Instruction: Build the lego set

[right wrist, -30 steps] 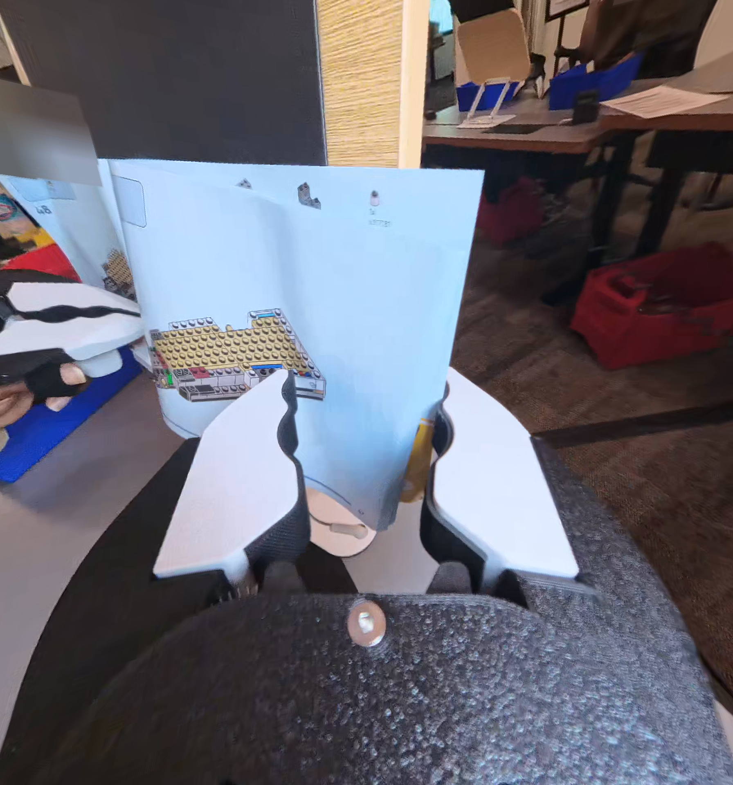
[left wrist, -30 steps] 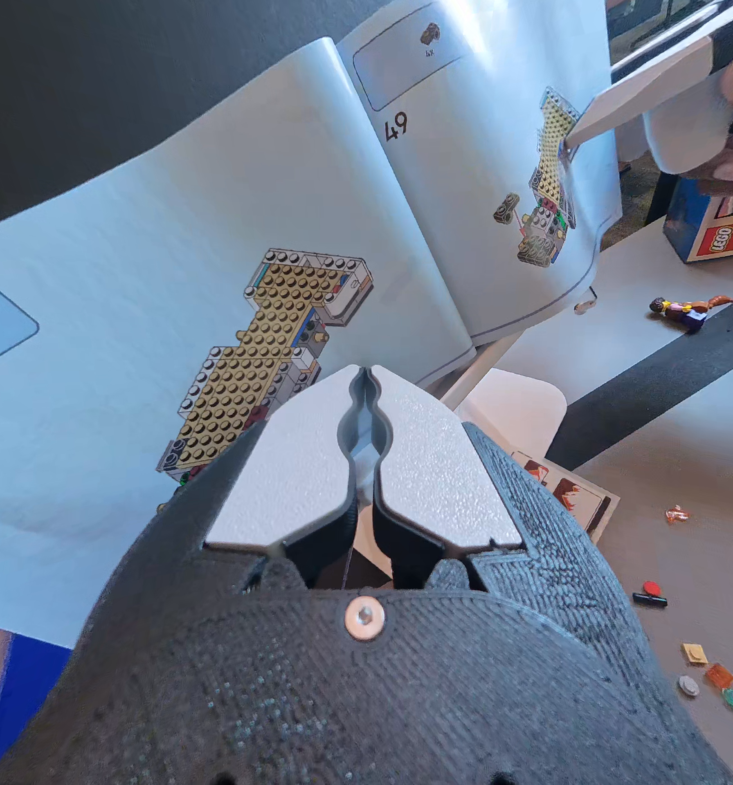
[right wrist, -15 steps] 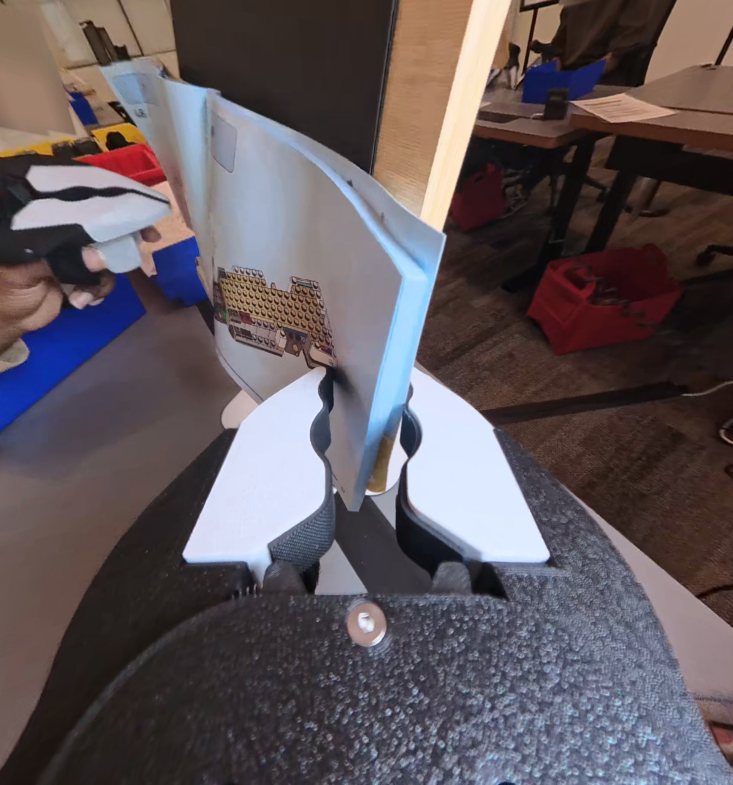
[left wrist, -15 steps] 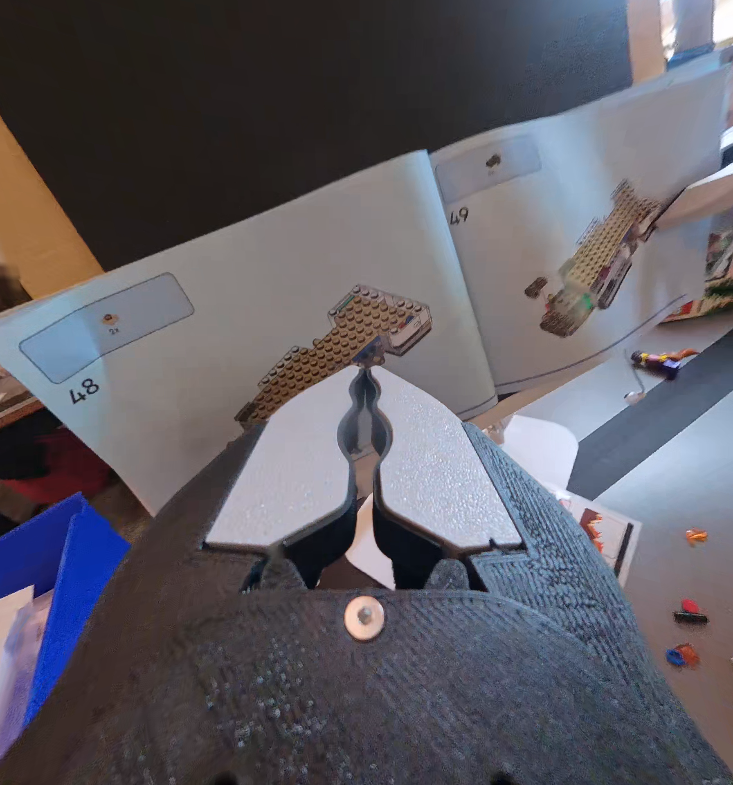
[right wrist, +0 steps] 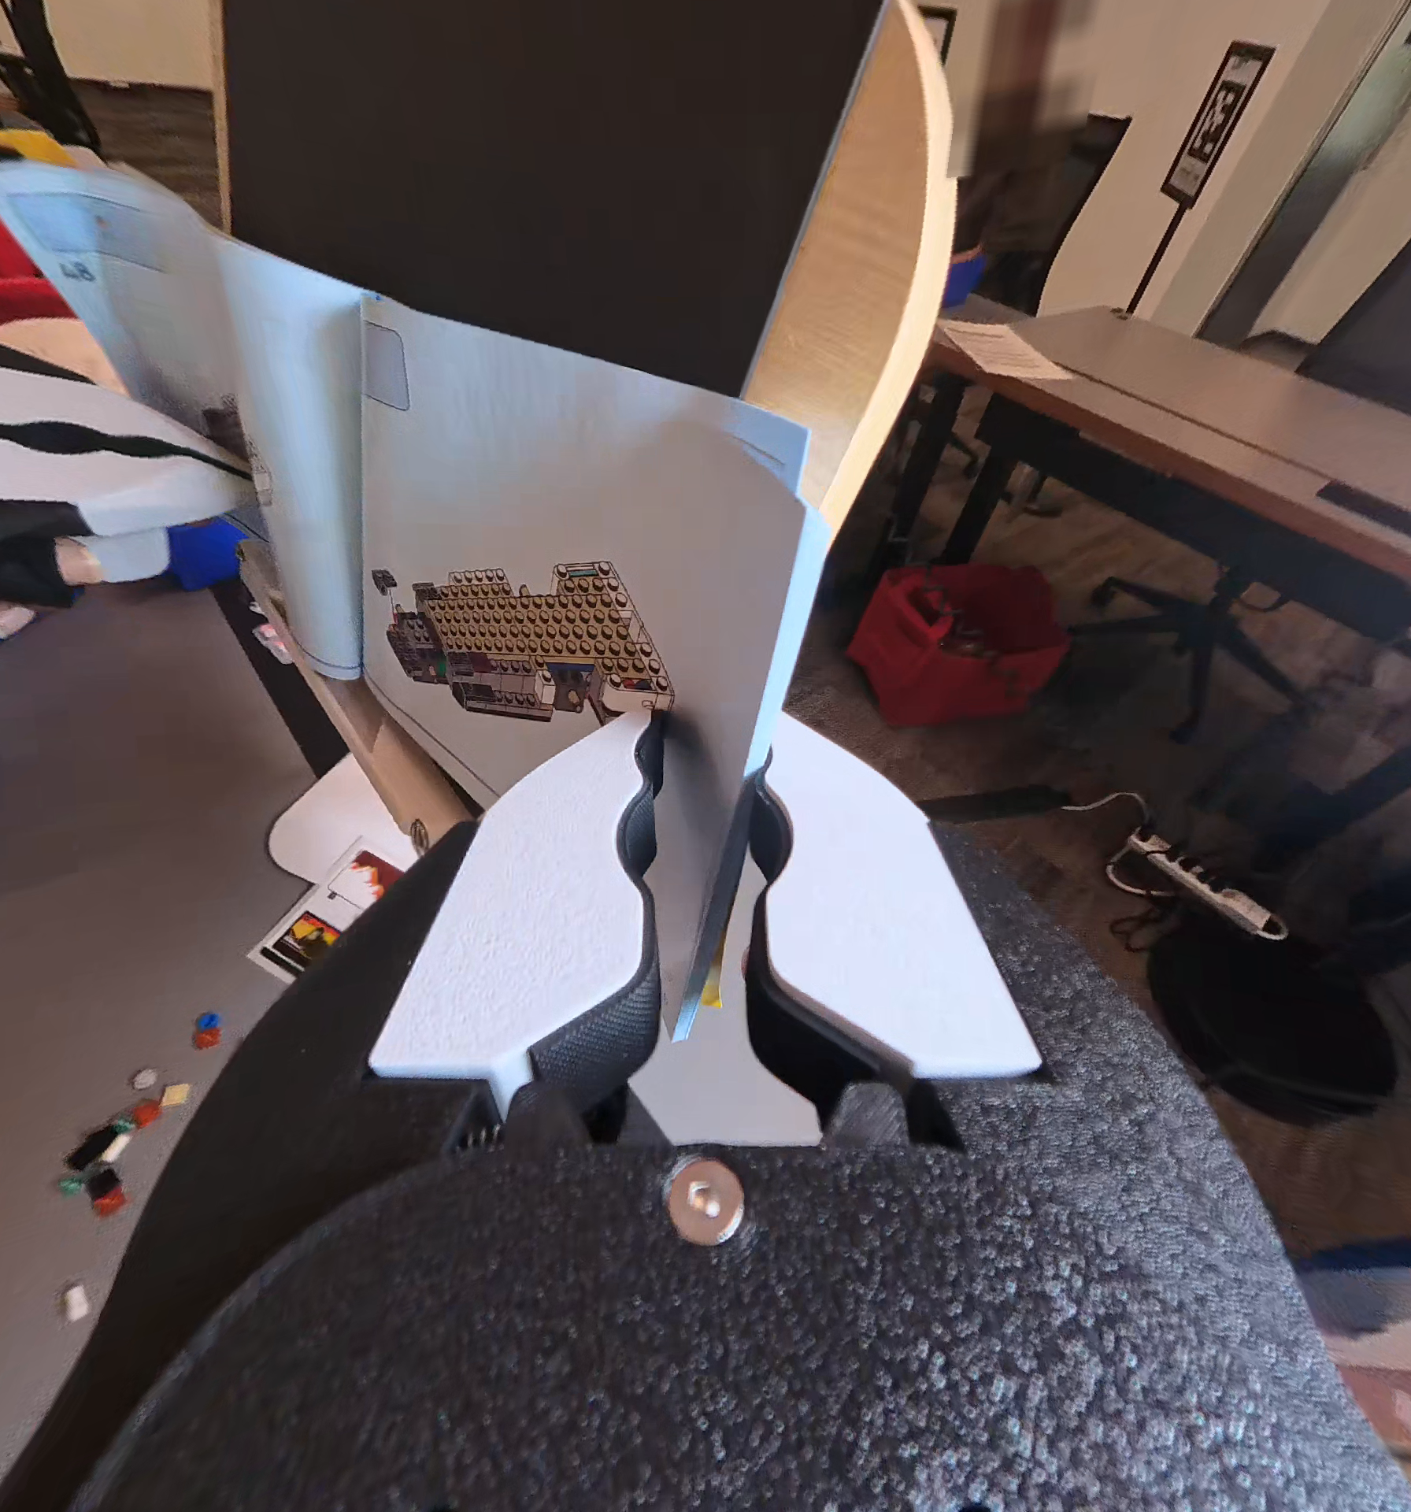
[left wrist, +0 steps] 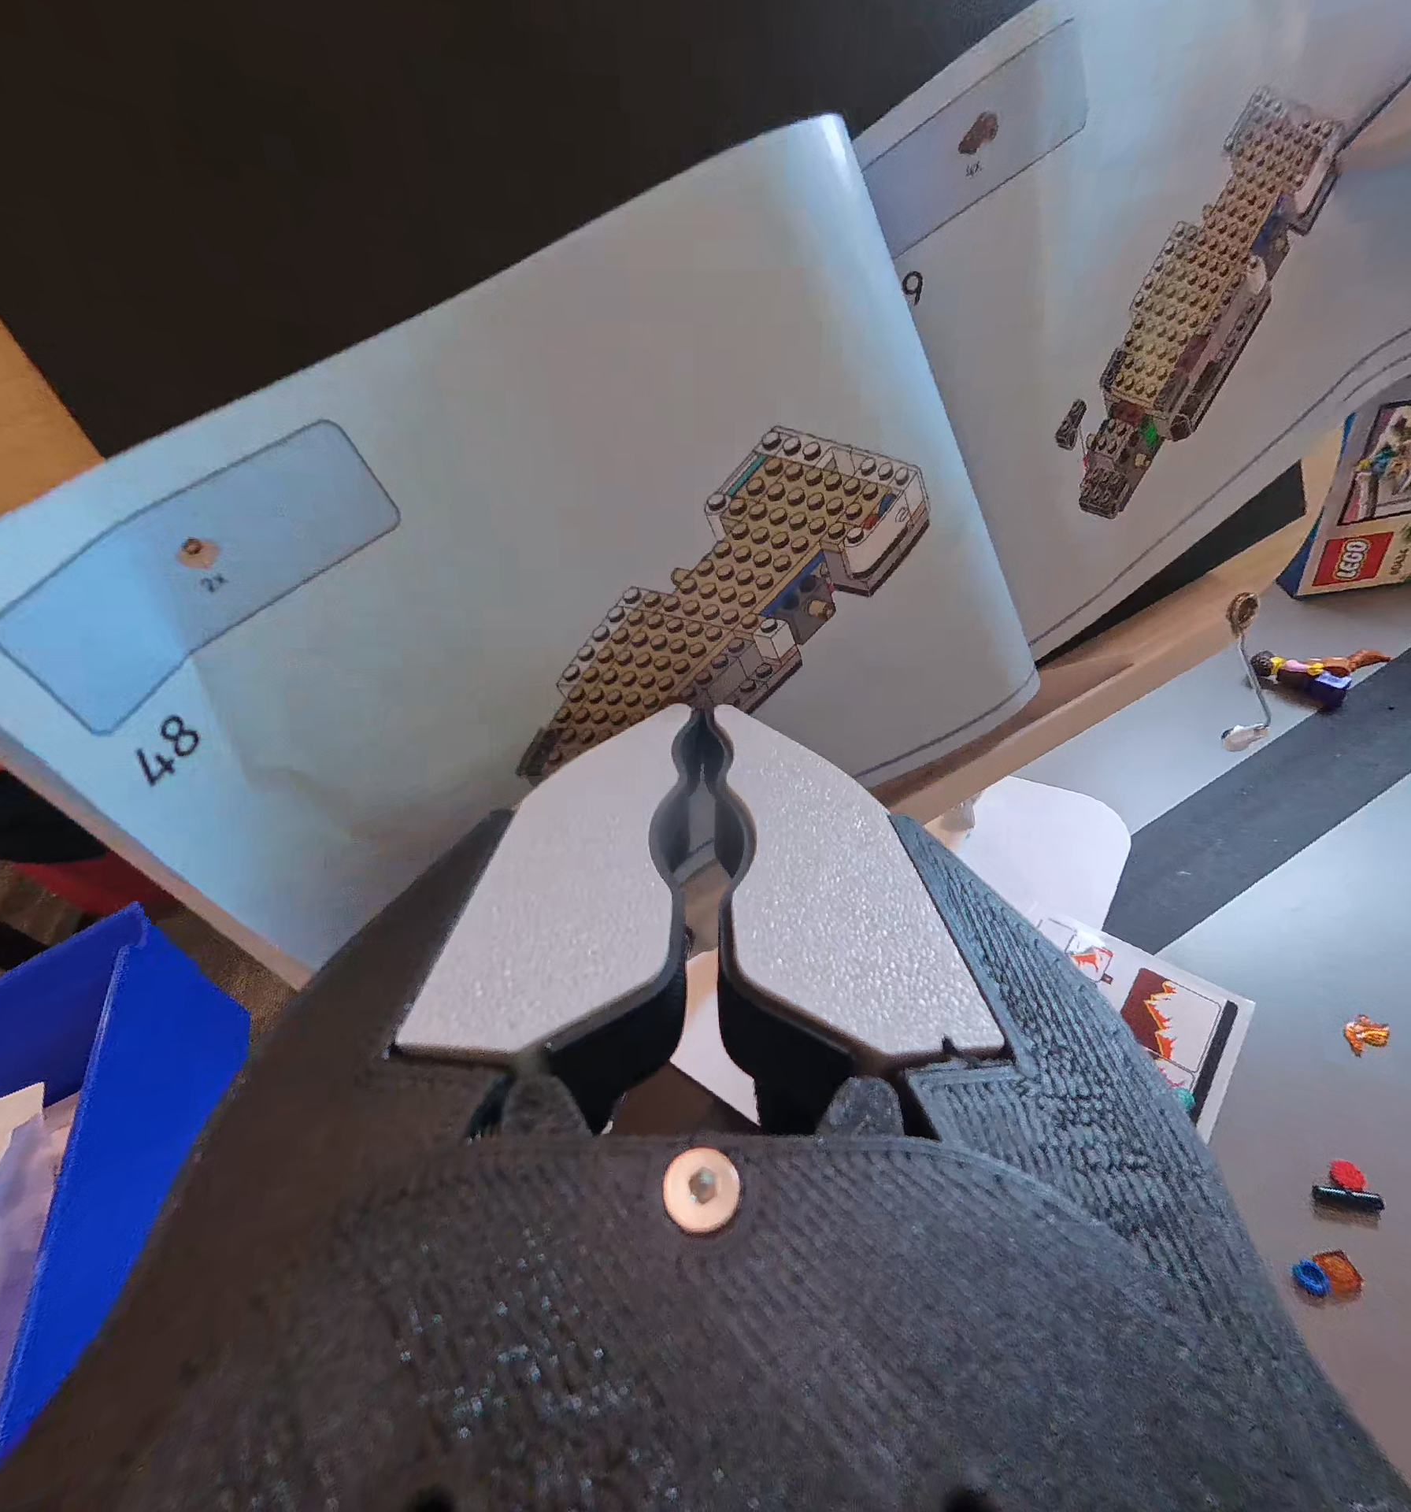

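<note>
Between right tongs [right wrist: 706,736], booklet's [right wrist: 571,491] page edge, left tongs [left wrist: 702,716] shut beside.

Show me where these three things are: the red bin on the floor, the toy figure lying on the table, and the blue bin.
red bin [right wrist: 960,646]: right wrist view, its front wall.
toy figure [left wrist: 1303,672]: left wrist view, its torso.
blue bin [left wrist: 138,1088]: left wrist view, its outer wall.

The way ahead is blocked by the open pale-blue instruction booklet [left wrist: 522,458], stood upright on a white stand [left wrist: 1046,826]. Bare grey tabletop [right wrist: 72,777] is left open to its side, though small loose bricks [right wrist: 105,1145] are scattered nearer. A blue plastic bin [left wrist: 121,1088] crowds the left edge.
</note>
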`<action>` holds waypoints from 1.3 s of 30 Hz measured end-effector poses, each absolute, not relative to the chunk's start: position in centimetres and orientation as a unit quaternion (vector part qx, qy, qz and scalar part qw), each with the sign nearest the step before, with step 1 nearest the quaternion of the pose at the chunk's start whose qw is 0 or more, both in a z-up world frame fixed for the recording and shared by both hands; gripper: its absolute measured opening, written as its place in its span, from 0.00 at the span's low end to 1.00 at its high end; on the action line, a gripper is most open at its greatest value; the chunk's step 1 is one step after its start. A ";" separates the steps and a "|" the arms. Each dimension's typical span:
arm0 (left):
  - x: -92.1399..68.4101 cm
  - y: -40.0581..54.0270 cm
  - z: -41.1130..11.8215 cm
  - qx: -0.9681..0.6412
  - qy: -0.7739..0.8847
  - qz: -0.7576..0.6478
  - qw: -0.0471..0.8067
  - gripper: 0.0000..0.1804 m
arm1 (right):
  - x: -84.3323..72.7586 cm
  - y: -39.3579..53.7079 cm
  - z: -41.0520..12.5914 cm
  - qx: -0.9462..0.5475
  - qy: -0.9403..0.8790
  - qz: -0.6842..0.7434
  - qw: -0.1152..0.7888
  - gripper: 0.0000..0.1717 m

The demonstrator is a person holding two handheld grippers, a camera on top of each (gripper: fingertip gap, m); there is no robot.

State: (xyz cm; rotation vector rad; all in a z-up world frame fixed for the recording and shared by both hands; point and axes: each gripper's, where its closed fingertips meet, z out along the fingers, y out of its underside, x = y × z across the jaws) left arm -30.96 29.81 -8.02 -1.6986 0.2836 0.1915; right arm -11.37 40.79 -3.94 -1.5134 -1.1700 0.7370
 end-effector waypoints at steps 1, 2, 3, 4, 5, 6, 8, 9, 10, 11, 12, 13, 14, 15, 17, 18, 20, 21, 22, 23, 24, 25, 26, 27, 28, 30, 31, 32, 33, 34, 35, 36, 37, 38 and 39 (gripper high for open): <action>-31.1 30.0 -8.3 -0.751 0.123 0.090 0.642 0.00 | -11.4 40.6 -4.6 -0.633 -0.484 0.318 0.514 0.12; -31.5 30.1 -8.6 -0.755 0.120 0.101 0.636 0.00 | -11.5 40.4 -5.5 -0.635 -0.482 0.323 0.510 0.13; -31.8 30.2 -8.8 -0.756 0.119 0.115 0.634 0.00 | -11.5 40.2 -6.4 -0.635 -0.479 0.323 0.513 0.15; -32.2 30.3 -8.9 -0.756 0.121 0.124 0.631 0.00 | -11.4 40.2 -6.9 -0.631 -0.475 0.320 0.523 0.19; -32.4 30.5 -9.0 -0.758 0.124 0.127 0.627 0.00 | -11.4 40.1 -7.2 -0.626 -0.470 0.320 0.533 0.20; -32.4 30.6 -8.9 -0.759 0.128 0.122 0.626 0.00 | -11.4 40.0 -7.2 -0.624 -0.465 0.321 0.540 0.20; -32.5 30.5 -8.9 -0.763 0.132 0.122 0.620 0.00 | -11.3 39.9 -7.4 -0.632 -0.461 0.320 0.535 0.22; -32.6 30.5 -8.8 -0.763 0.135 0.126 0.619 0.00 | -11.2 39.9 -7.5 -0.641 -0.458 0.318 0.527 0.24; -32.8 30.4 -8.8 -0.763 0.136 0.132 0.618 0.00 | -11.0 39.9 -7.7 -0.649 -0.456 0.317 0.520 0.26; -32.9 30.4 -8.9 -0.763 0.135 0.135 0.618 0.00 | -10.9 39.9 -8.1 -0.656 -0.456 0.314 0.513 0.26; -33.0 30.3 -8.9 -0.762 0.134 0.133 0.619 0.00 | -10.9 40.0 -8.6 -0.661 -0.458 0.308 0.508 0.25; -33.0 30.3 -8.9 -0.762 0.131 0.129 0.621 0.00 | -11.0 40.1 -8.6 -0.658 -0.460 0.305 0.512 0.25; -33.1 30.3 -8.9 -0.762 0.128 0.128 0.622 0.00 | -11.1 40.2 -8.4 -0.650 -0.464 0.305 0.519 0.23; -33.1 30.3 -8.9 -0.761 0.126 0.127 0.623 0.00 | -11.2 40.4 -8.2 -0.645 -0.468 0.306 0.521 0.22; -32.9 30.2 -8.9 -0.759 0.125 0.127 0.626 0.00 | -11.3 41.4 -7.6 -0.643 -0.468 0.306 0.524 0.19; -32.6 30.1 -8.9 -0.758 0.127 0.126 0.627 0.00 | -11.3 42.2 -7.2 -0.644 -0.466 0.302 0.527 0.18; -32.0 29.8 -8.9 -0.754 0.129 0.128 0.631 0.00 | -11.7 43.9 -7.0 -0.652 -0.464 0.292 0.524 0.18; -31.6 29.7 -8.9 -0.752 0.131 0.127 0.633 0.00 | -12.0 44.8 -7.1 -0.658 -0.461 0.283 0.524 0.18; -31.3 29.6 -8.9 -0.751 0.134 0.127 0.635 0.00 | -12.3 45.5 -7.0 -0.661 -0.460 0.271 0.527 0.18; -31.1 29.5 -8.9 -0.749 0.137 0.132 0.635 0.00 | -12.7 46.0 -7.0 -0.660 -0.462 0.260 0.532 0.17; -30.9 29.4 -8.9 -0.748 0.141 0.137 0.634 0.00 | -13.0 46.4 -6.9 -0.658 -0.466 0.255 0.534 0.17; -30.7 29.4 -8.9 -0.747 0.144 0.139 0.634 0.00 | -13.2 46.7 -7.0 -0.659 -0.466 0.255 0.533 0.17; -30.5 29.3 -8.9 -0.746 0.145 0.139 0.635 0.00 | -13.4 47.0 -7.0 -0.663 -0.462 0.256 0.531 0.17; -30.3 29.3 -8.9 -0.746 0.144 0.137 0.636 0.00 | -13.6 47.4 -7.0 -0.666 -0.457 0.256 0.531 0.17; -30.1 29.2 -8.9 -0.745 0.145 0.135 0.637 0.00 | -13.9 47.7 -7.0 -0.667 -0.456 0.253 0.533 0.16; -29.6 28.9 -8.9 -0.743 0.146 0.134 0.639 0.00 | -14.4 48.3 -7.0 -0.667 -0.456 0.248 0.534 0.16; -29.4 28.8 -9.0 -0.743 0.147 0.136 0.639 0.00 | -14.6 48.6 -7.0 -0.668 -0.456 0.249 0.533 0.16; -29.2 28.8 -9.0 -0.742 0.149 0.140 0.639 0.00 | -14.7 48.8 -7.0 -0.669 -0.455 0.247 0.533 0.16; -29.0 28.8 -9.1 -0.742 0.151 0.143 0.637 0.00 | -14.8 49.0 -7.1 -0.671 -0.451 0.246 0.534 0.16; -28.8 28.8 -9.1 -0.743 0.153 0.146 0.635 0.00 | -14.9 49.1 -7.1 -0.673 -0.447 0.245 0.537 0.16; -28.7 28.7 -9.1 -0.743 0.153 0.147 0.635 0.00 | -15.0 49.2 -7.1 -0.673 -0.446 0.239 0.540 0.16; -28.5 28.7 -9.0 -0.743 0.151 0.146 0.635 0.00 | -14.9 49.3 -7.1 -0.673 -0.446 0.233 0.542 0.16; -28.5 28.7 -9.0 -0.744 0.147 0.145 0.635 0.00 | -14.8 49.4 -7.0 -0.677 -0.442 0.229 0.543 0.17; -28.4 28.7 -9.0 -0.743 0.144 0.145 0.638 0.00 | -14.6 49.4 -7.0 -0.681 -0.433 0.225 0.545 0.19; -28.5 28.7 -9.0 -0.743 0.141 0.144 0.638 0.00 | -14.2 49.3 -6.8 -0.685 -0.422 0.224 0.549 0.20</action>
